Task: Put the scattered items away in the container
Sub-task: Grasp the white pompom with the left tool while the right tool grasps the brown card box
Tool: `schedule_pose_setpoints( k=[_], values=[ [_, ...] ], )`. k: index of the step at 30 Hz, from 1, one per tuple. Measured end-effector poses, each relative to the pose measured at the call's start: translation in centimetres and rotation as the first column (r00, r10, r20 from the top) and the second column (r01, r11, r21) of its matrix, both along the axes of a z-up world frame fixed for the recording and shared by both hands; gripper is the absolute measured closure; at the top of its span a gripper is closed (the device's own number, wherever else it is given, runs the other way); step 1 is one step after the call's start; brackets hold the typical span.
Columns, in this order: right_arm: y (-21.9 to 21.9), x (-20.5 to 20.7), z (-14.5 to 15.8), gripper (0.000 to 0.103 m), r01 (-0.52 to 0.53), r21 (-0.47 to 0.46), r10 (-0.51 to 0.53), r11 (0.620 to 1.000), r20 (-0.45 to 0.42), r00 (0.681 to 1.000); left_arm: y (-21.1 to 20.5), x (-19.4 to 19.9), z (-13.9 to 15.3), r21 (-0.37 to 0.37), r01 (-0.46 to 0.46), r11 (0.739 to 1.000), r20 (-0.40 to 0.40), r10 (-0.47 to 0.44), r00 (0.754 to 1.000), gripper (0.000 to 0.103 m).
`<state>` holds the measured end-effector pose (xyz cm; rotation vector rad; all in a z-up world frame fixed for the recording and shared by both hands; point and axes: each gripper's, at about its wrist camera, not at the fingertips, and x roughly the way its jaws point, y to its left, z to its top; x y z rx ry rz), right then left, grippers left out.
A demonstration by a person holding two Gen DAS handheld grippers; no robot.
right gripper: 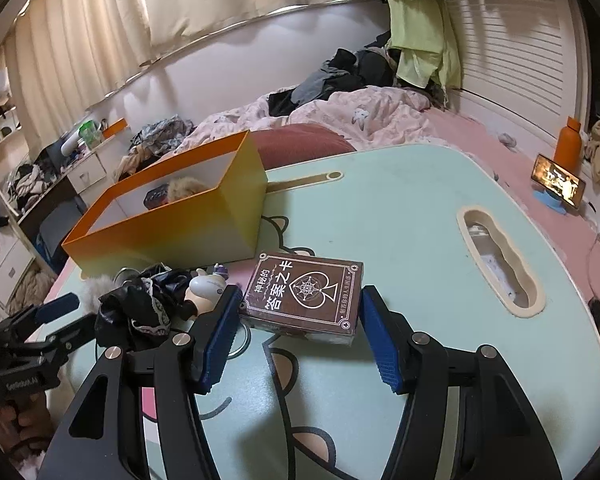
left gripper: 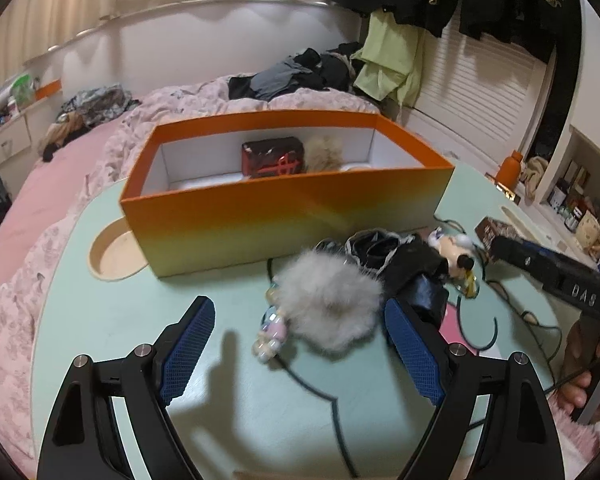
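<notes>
An orange box [left gripper: 284, 216] stands on the mint table [left gripper: 140, 312]; a dark red packet [left gripper: 273, 157] and a beige fluffy ball [left gripper: 325, 153] lie inside. My left gripper [left gripper: 300, 320] is open, its fingers either side of a grey fluffy pompom [left gripper: 330, 304] with a pastel charm [left gripper: 270, 332]. A black lacy cloth [left gripper: 392, 254] and a small figurine [left gripper: 454, 250] lie behind it. My right gripper [right gripper: 298, 312] is open, its fingers flanking a brown card box [right gripper: 304, 294] lying flat. The orange box also shows in the right wrist view [right gripper: 172, 224].
The table sits on a bed with a pink quilt [right gripper: 360, 116] and piled clothes [left gripper: 300, 72]. The table has a round cup recess [left gripper: 112, 252] and a handle slot [right gripper: 500, 256]. A phone on a stand [right gripper: 558, 186] and an orange bottle [right gripper: 568, 146] stand at the right.
</notes>
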<state>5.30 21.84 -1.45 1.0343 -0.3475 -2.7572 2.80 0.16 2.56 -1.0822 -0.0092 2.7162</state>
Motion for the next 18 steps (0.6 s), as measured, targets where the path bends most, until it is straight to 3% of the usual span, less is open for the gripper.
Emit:
schedule_pose_setpoints(
  k=[2, 6, 8, 18],
  values=[
    [0.0, -0.1, -0.1, 0.042, -0.002, -0.002, 0.002, 1.0, 0.005, 1.0, 0.5, -0.5, 0.0, -0.01, 0.004, 1.0, -0.003, -0.004, 1.0, 0.02],
    [0.3, -0.2, -0.2, 0.042, -0.004, -0.01, 0.004, 1.0, 0.01, 1.0, 1.2, -1.7, -0.7, 0.001, 0.036, 0.999, 0.055, -0.036, 0.998, 0.053],
    [0.4, -0.2, -0.2, 0.042, -0.004, -0.011, 0.004, 1.0, 0.012, 1.0, 1.4, -1.6, -0.7, 0.0, 0.047, 0.999, 0.054, -0.047, 0.997, 0.054],
    [0.4, -0.3, -0.4, 0.042, -0.003, -0.021, 0.003, 1.0, 0.014, 1.0, -1.2, 0.8, 0.6, 0.025, 0.077, 0.997, 0.015, -0.078, 0.997, 0.08]
  ],
)
